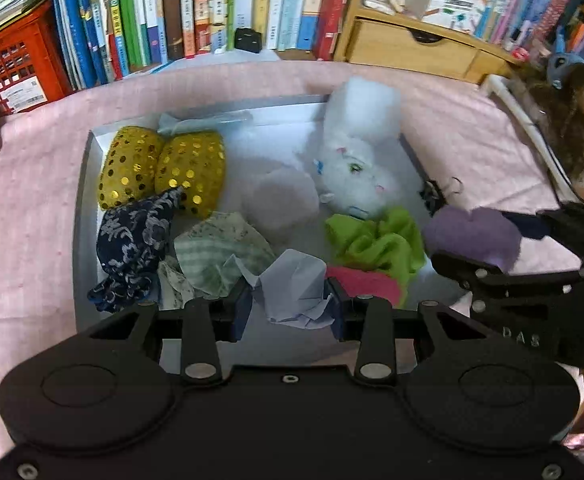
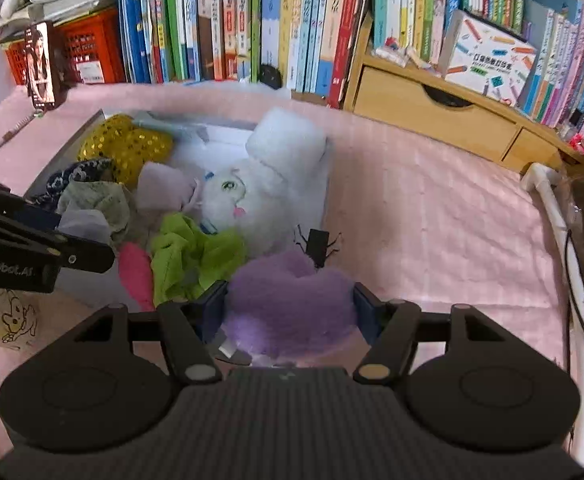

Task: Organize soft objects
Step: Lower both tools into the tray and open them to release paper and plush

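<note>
Pinching crumpled lavender cloth [image 1: 295, 292], left gripper [image 1: 290, 306], right gripper [image 2: 290, 312] squeezing fuzzy purple plush [image 2: 288, 308]

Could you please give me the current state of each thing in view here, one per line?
Left tongs: shut on a crumpled pale blue cloth.
Right tongs: shut on a purple plush.
Box: open, holding soft items.
White cat plush: lying in the box.
Gold sequin cushion: in the box's far left corner.
Green cloth: bunched in the box.
Wooden drawer: closed.
</note>
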A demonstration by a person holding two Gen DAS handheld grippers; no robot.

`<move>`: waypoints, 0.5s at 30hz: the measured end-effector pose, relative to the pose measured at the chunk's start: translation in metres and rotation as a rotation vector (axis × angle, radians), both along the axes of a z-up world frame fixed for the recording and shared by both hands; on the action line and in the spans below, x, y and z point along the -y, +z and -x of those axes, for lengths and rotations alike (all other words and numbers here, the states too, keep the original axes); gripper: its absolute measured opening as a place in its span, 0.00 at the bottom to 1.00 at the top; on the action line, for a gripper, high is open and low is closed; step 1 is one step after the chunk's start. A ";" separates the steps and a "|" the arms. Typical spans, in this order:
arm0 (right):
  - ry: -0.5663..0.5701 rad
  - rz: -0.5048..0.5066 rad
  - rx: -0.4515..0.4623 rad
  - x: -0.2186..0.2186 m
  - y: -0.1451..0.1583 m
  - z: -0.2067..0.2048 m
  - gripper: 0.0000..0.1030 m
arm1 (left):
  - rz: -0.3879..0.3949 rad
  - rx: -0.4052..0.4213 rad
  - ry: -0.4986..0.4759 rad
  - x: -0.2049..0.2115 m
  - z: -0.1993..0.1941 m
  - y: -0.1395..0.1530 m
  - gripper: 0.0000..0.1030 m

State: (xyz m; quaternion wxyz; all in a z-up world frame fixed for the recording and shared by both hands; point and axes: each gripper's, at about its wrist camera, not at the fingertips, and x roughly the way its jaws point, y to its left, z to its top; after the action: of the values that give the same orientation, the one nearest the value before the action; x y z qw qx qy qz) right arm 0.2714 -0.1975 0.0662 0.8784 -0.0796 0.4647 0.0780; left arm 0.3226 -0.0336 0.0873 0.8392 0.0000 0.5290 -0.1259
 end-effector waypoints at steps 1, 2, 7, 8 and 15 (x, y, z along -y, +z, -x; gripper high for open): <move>0.003 -0.003 -0.005 -0.001 -0.001 -0.002 0.66 | -0.001 -0.001 0.009 -0.001 -0.003 -0.001 0.35; 0.006 -0.009 -0.008 -0.002 -0.002 -0.003 0.66 | -0.002 -0.002 0.017 -0.002 -0.005 -0.001 0.35; 0.014 -0.062 -0.013 -0.002 -0.003 -0.010 0.66 | -0.003 -0.009 0.045 -0.007 -0.015 -0.004 0.36; 0.016 -0.074 -0.014 -0.002 -0.004 -0.012 0.66 | -0.002 -0.009 0.049 -0.008 -0.017 -0.004 0.36; 0.015 -0.137 -0.012 -0.003 -0.009 -0.021 0.66 | -0.006 -0.025 0.066 -0.004 -0.023 -0.009 0.36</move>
State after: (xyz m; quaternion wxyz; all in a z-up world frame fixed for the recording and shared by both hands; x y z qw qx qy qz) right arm 0.2921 -0.1946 0.0573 0.8783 -0.0223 0.4631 0.1168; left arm 0.3453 -0.0293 0.0787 0.8363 -0.0167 0.5394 -0.0964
